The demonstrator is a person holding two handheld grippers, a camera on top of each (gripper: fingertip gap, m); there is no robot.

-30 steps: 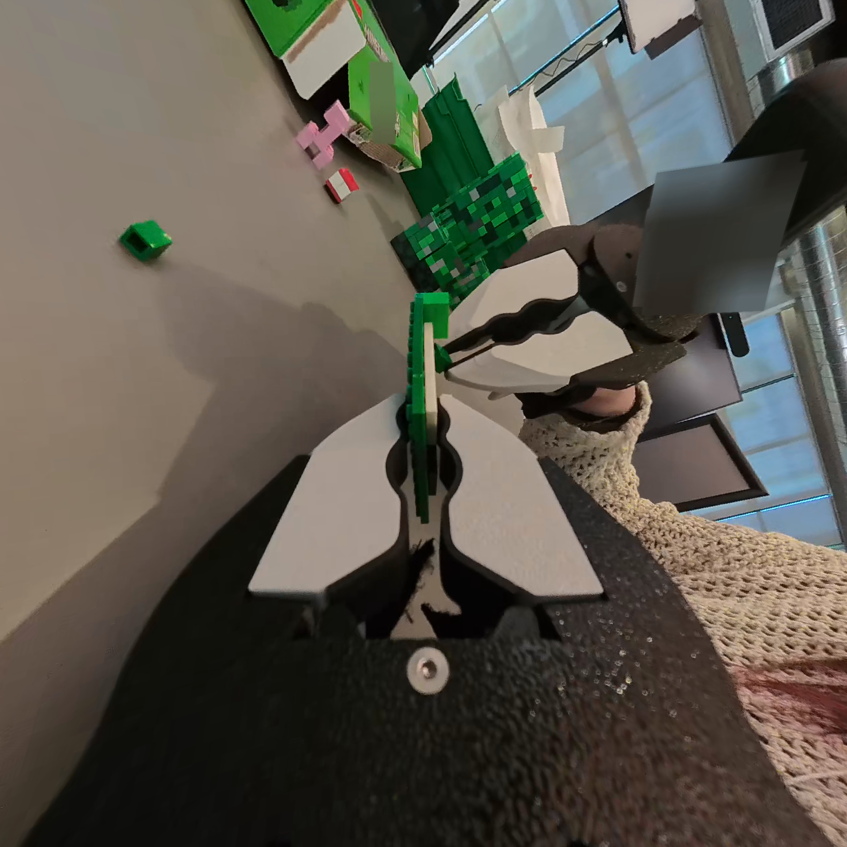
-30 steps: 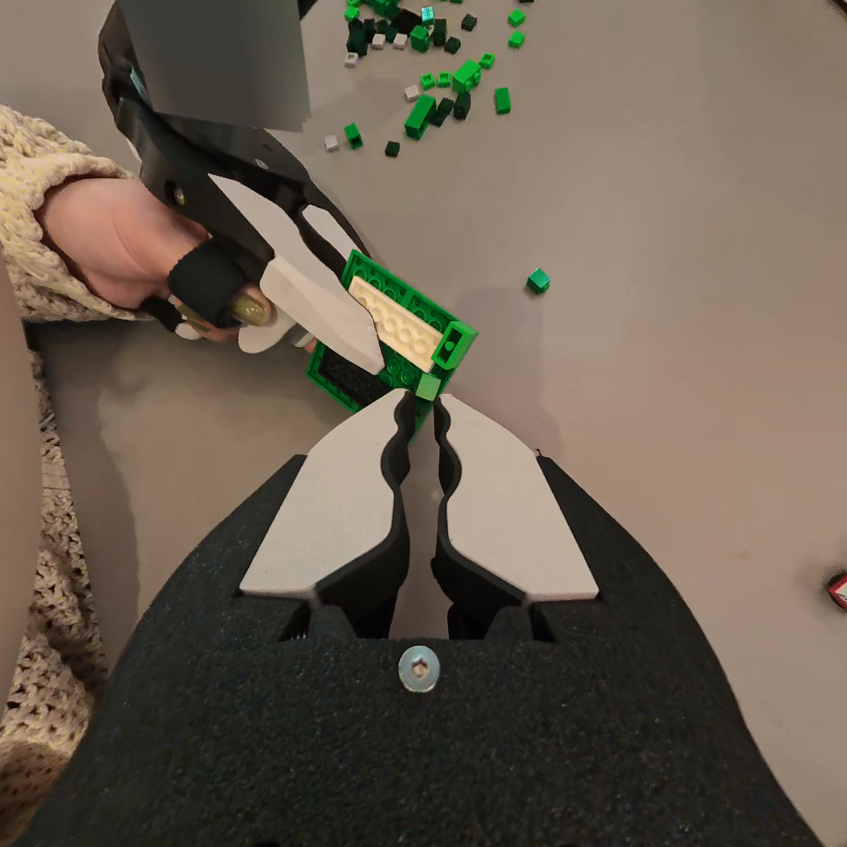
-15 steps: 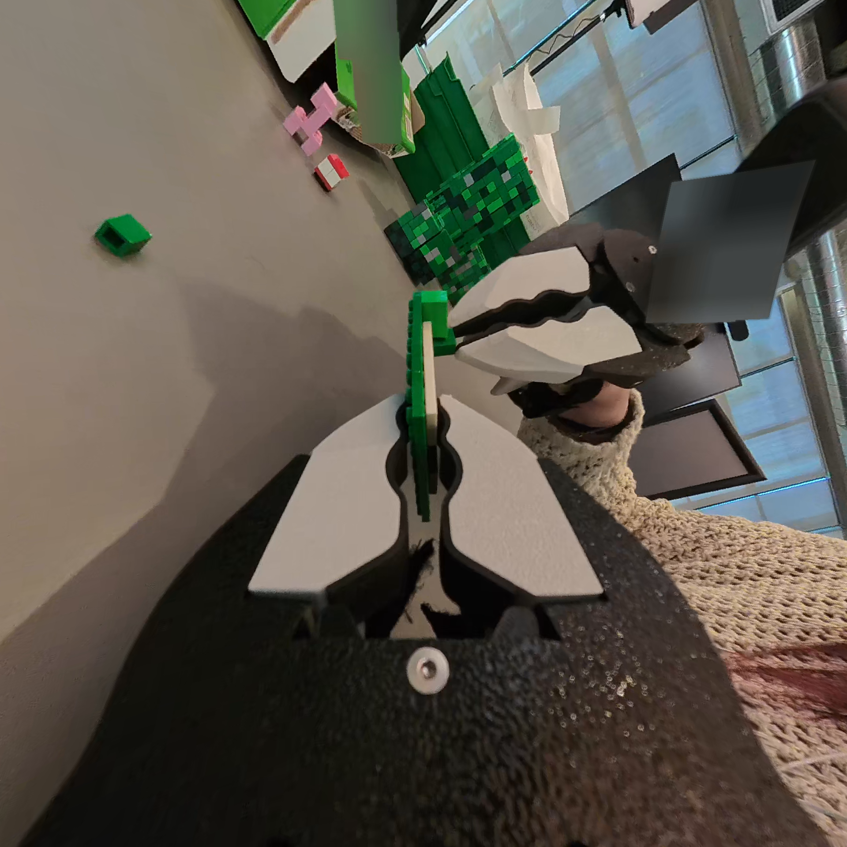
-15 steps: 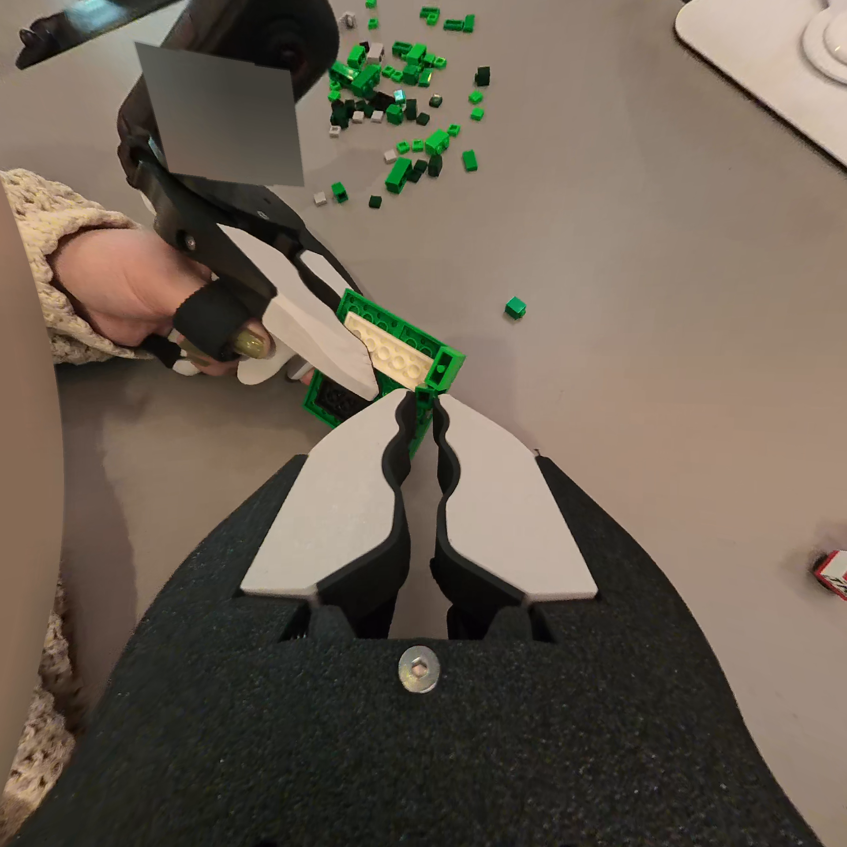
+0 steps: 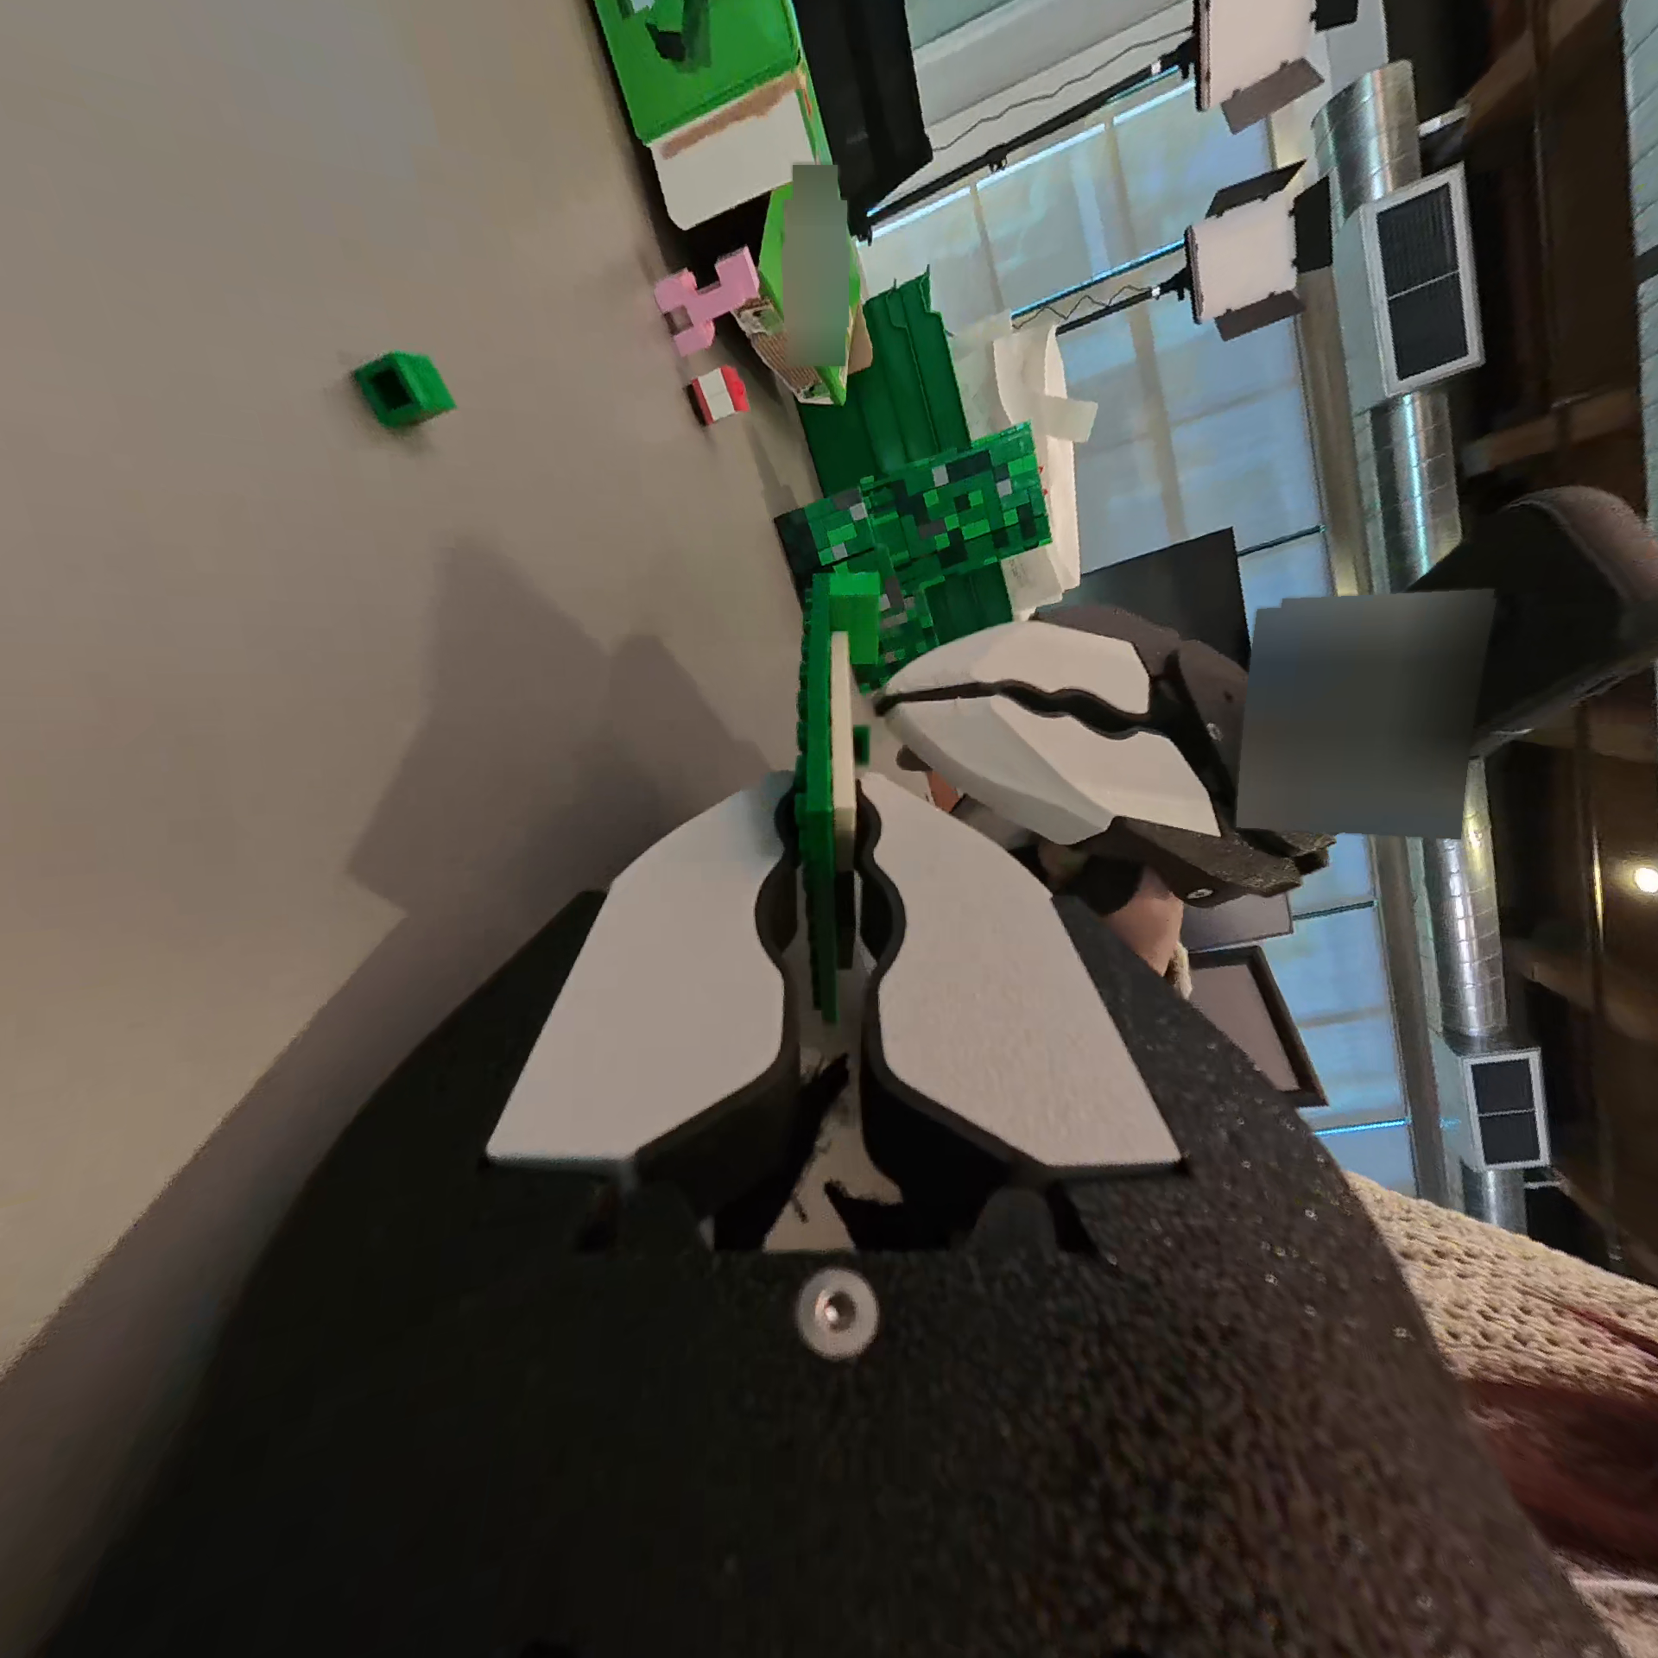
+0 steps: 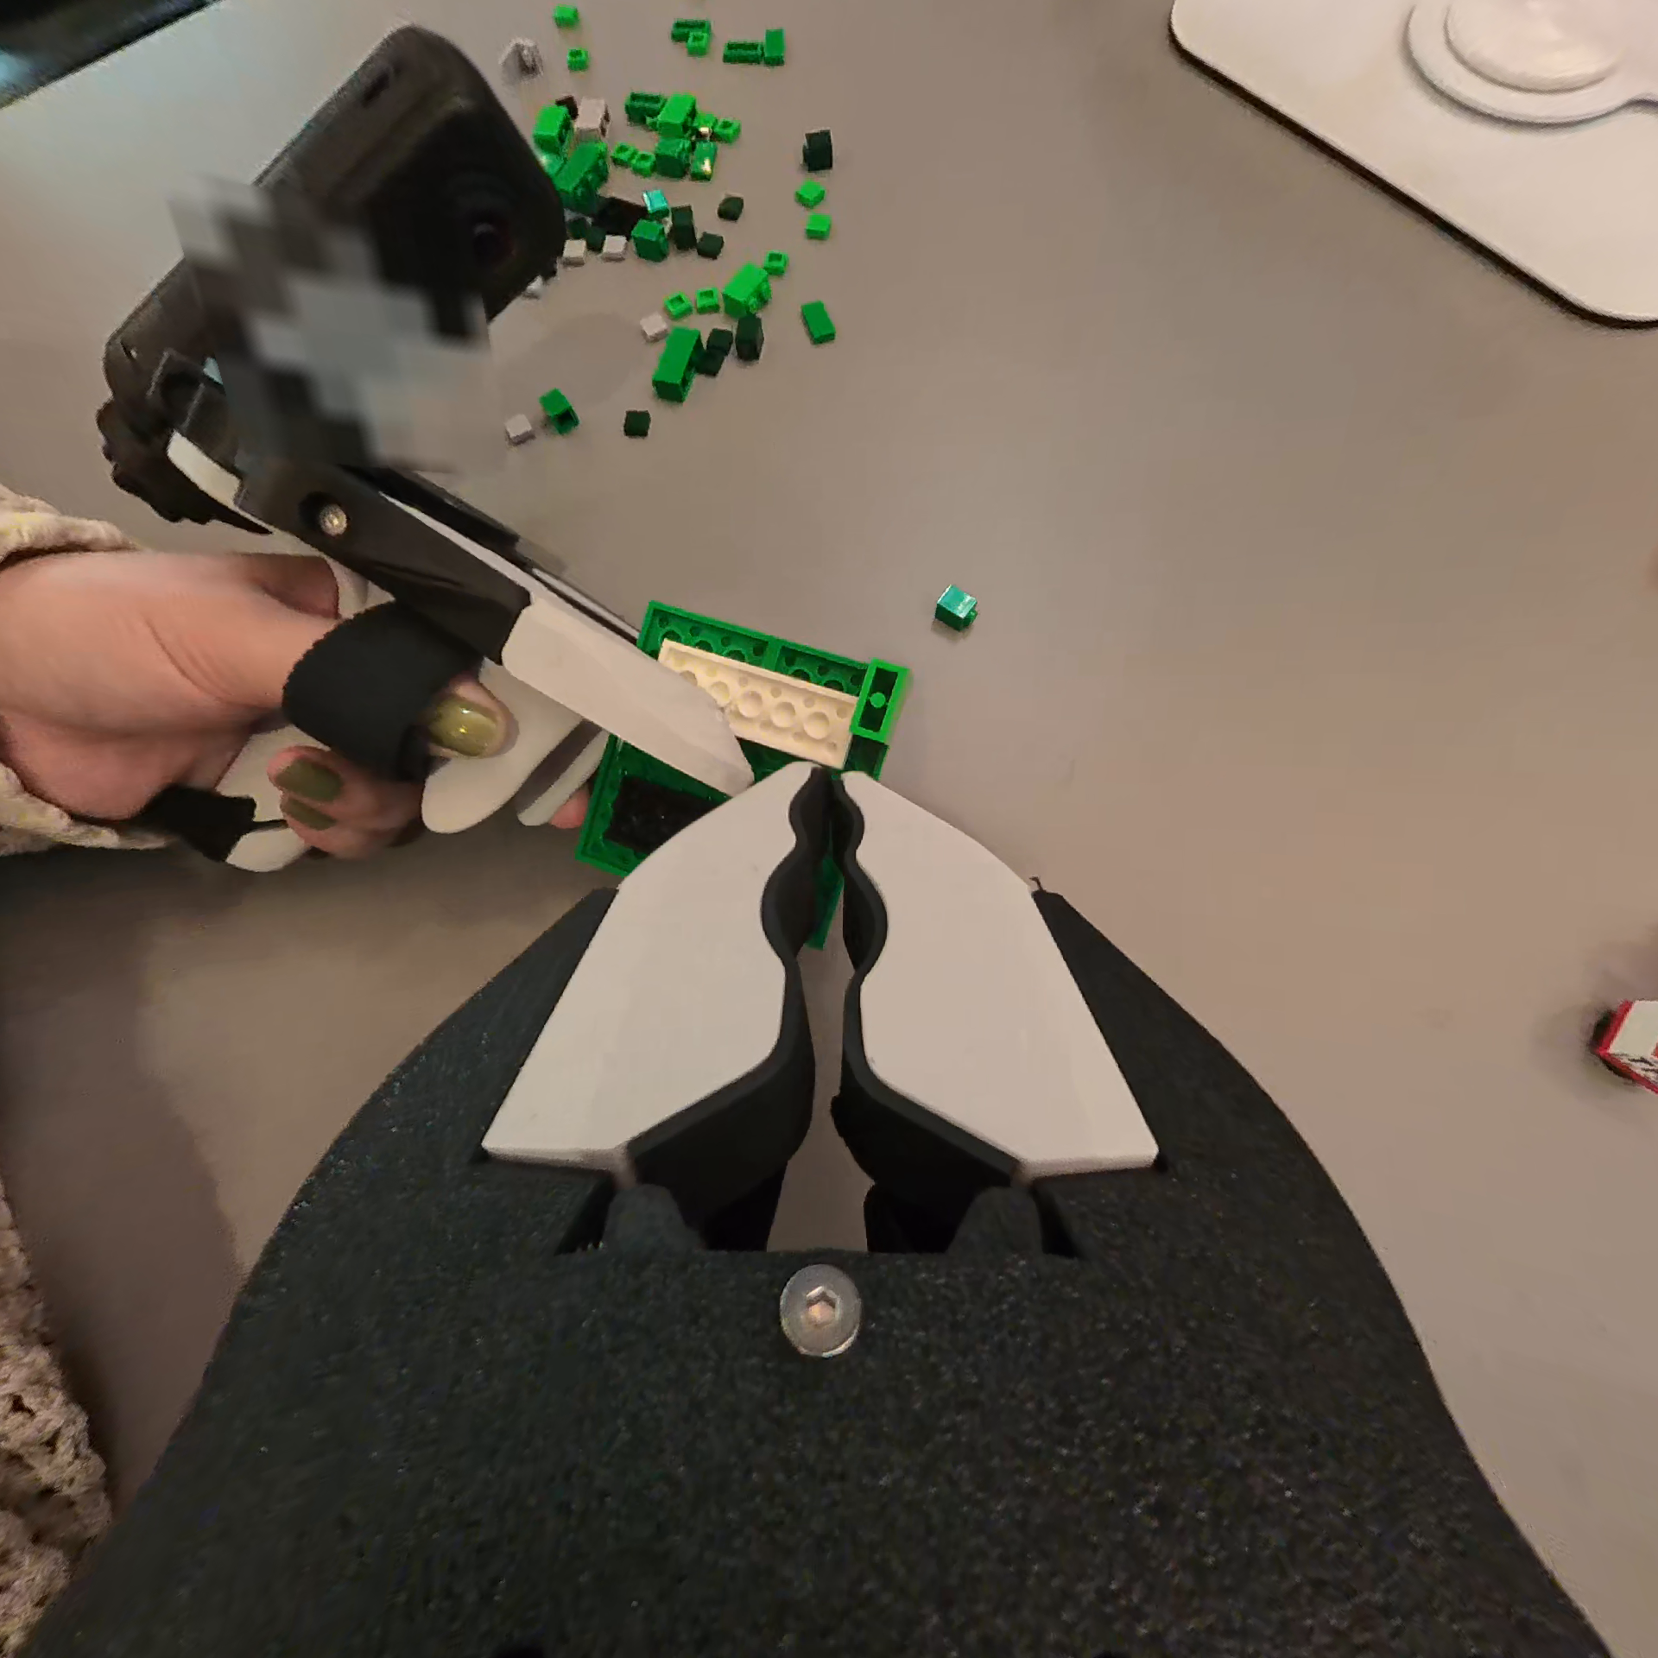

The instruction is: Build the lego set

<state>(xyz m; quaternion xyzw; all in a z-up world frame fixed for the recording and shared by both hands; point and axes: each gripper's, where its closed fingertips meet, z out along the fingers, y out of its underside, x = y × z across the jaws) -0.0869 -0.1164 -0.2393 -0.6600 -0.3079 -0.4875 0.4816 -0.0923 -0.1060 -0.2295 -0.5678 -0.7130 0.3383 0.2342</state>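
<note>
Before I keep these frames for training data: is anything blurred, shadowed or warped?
Left wrist view: tilted steeply, bright windows behind, a broad shadow on the grey table, soft motion blur on the loose green brick. Right wrist view: even light, the other gripper's camera body smeared, wide-angle bend at the white mat, green plate assembly sharp.

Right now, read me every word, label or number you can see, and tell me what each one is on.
Nothing is legible enough to quote.
Green box: print too small and blurred.
Red and white piece: dark marks, too small to read.
Loose bricks: no writing visible.
</note>
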